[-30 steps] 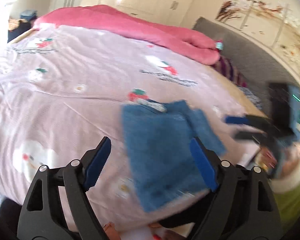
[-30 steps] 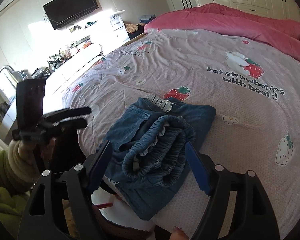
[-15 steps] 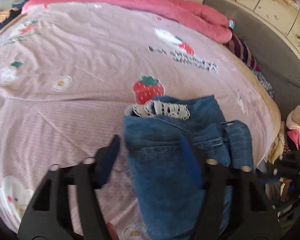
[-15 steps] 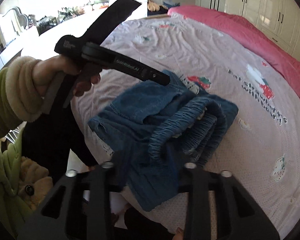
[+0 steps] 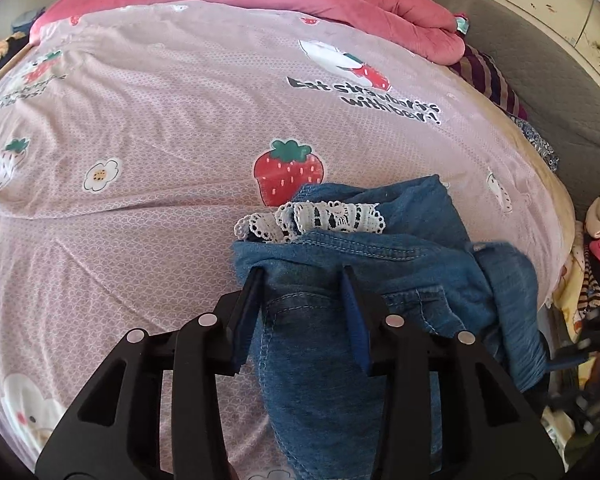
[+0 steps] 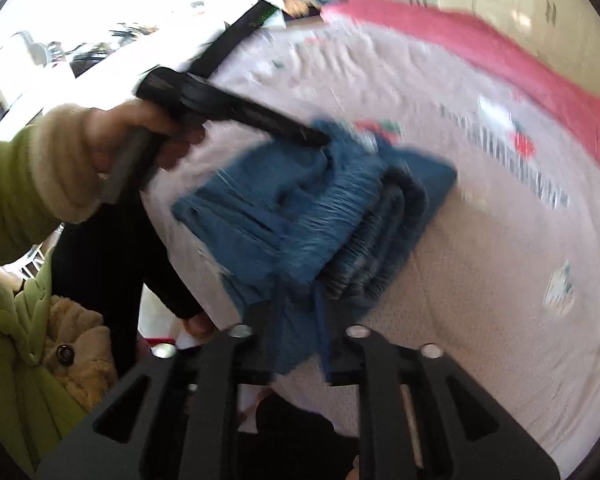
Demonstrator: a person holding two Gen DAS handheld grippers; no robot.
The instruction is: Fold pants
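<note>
The denim pants (image 5: 364, 320) lie bunched near the bed (image 5: 140, 160) edge, not yet spread. Left tongs (image 5: 302, 280), just closing, clench 1 denim fold; right tongs (image 6: 298, 300), just reopening slightly, pinch another. Folding remains.

Two close downward views (shared pants (image 5: 380, 264))

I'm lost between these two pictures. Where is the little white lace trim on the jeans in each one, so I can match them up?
Left wrist view: the white lace trim lies at centre, on the far edge of the folded jeans, just below the red strawberry print.
Right wrist view: blurred; only a pale smear at the jeans' far edge may be it.
Shared landmark: the strawberry print just beyond the jeans.
</note>
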